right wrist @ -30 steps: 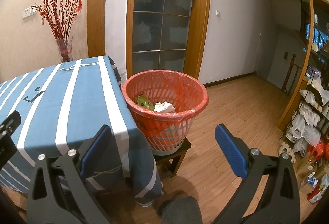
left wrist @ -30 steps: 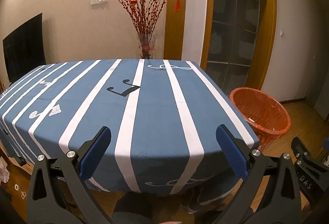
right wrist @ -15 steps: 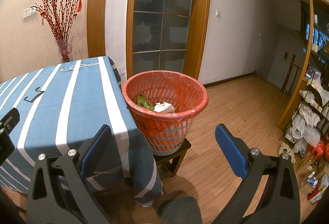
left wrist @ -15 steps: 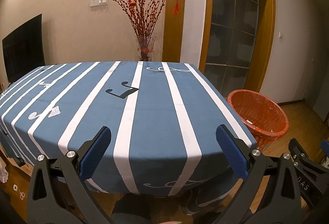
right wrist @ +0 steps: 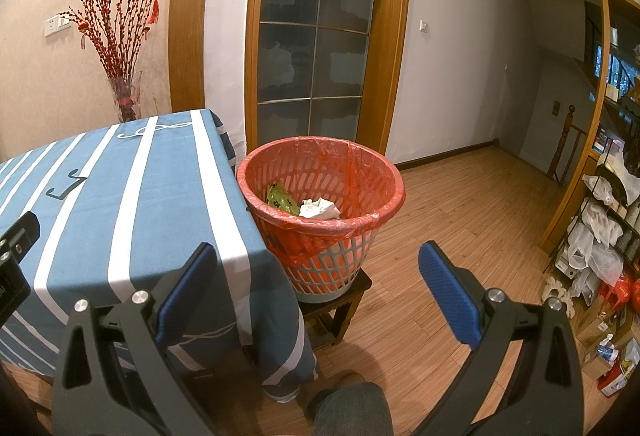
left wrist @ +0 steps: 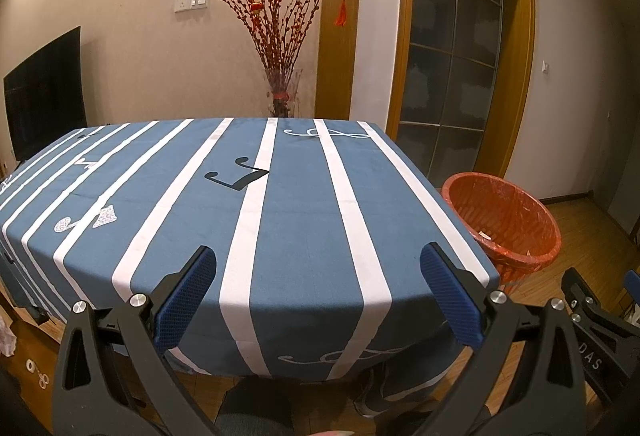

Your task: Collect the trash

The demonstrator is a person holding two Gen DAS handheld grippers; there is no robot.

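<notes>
- Two hand-held grippers are sitting nearest me, and I am holding both with their blue pads spread wide and nothing between them: my left hand-held gripper (left wrist: 318, 296) is pointing over the near edge of the worktop (left wrist: 304, 228), and my right hand-held gripper (right wrist: 318, 294) is aiming past the worktop's corner toward the floor.
- My knee (right wrist: 352, 410) is showing at the bottom of the right wrist view, below the open pads.
- Just beyond, the blue tablecloth (left wrist: 168, 204) with white stripes and printed music notes is covering the worktop and hanging over its edge.
- Beside the worktop's right corner, the trash basket (right wrist: 360, 172) is standing on a small wooden stool (right wrist: 340, 304), its rim just beside the hanging cloth; I cannot tell if they are touching.
- A red bag is lining the basket and folding over its rim.
- Inside the basket, a crumpled white tissue (right wrist: 320, 209) is lying next to a green wrapper (right wrist: 282, 198).
- Farther right, a shelf unit (right wrist: 608, 220) with plastic bags and bottles is standing against the wall.
- Behind the worktop, a glass vase of red branches (left wrist: 282, 36) is standing by the wall, with a dark screen (left wrist: 44, 92) off to the left and a wood-framed glass door (left wrist: 456, 68) to the right.
</notes>
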